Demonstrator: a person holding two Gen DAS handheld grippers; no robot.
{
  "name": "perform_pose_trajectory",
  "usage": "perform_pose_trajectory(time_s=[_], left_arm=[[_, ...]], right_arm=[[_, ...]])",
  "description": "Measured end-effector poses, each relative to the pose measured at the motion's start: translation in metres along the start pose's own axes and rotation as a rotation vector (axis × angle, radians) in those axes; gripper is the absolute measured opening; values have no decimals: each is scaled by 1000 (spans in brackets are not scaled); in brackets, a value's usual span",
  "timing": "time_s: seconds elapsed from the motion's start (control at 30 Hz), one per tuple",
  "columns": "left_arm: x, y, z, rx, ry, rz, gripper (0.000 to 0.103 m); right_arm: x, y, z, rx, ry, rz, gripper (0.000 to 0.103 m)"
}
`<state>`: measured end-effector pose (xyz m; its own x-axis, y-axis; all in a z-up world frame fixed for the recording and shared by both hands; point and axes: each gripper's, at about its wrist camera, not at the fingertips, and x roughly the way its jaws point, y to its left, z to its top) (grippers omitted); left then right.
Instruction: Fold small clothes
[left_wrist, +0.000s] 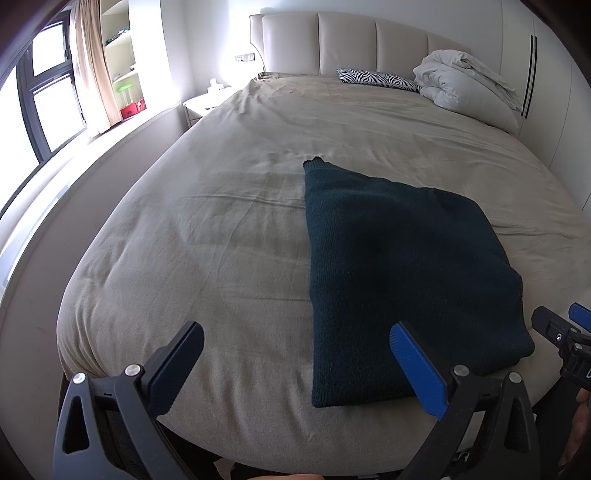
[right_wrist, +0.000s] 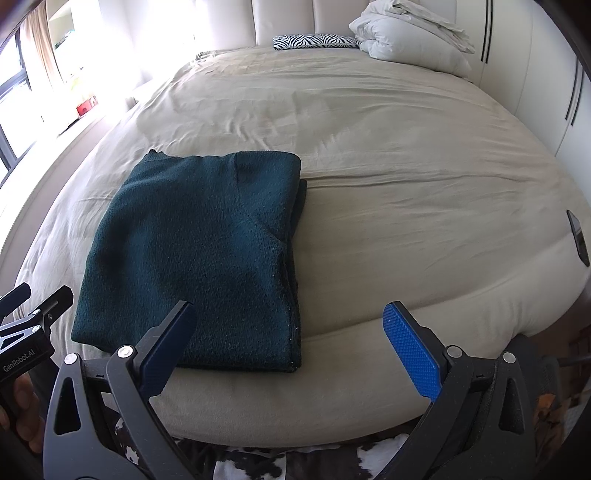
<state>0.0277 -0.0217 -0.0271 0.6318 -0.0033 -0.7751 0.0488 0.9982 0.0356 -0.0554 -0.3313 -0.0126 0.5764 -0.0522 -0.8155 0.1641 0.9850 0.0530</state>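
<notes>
A dark teal knit sweater (left_wrist: 399, 266) lies folded into a flat rectangle on the beige bed (left_wrist: 221, 240), near the foot edge. It also shows in the right wrist view (right_wrist: 199, 251), with a sleeve seam on top. My left gripper (left_wrist: 295, 332) is open and empty, just short of the sweater's near left corner. My right gripper (right_wrist: 291, 314) is open and empty, at the sweater's near right corner. Neither touches the cloth. The right gripper's tip shows at the edge of the left wrist view (left_wrist: 561, 325).
A folded white duvet (left_wrist: 465, 81) and a zebra-print pillow (left_wrist: 376, 77) lie by the headboard. A dark phone (right_wrist: 578, 236) lies at the bed's right edge. A window and shelves are on the left, wardrobe doors on the right.
</notes>
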Motion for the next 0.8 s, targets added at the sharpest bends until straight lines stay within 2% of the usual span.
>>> perform_pose_trajectory(time_s=[0.8], left_arm=[[3, 2, -2, 3, 6, -3, 103]], right_arm=[[1, 0, -1, -1, 2, 1, 103]])
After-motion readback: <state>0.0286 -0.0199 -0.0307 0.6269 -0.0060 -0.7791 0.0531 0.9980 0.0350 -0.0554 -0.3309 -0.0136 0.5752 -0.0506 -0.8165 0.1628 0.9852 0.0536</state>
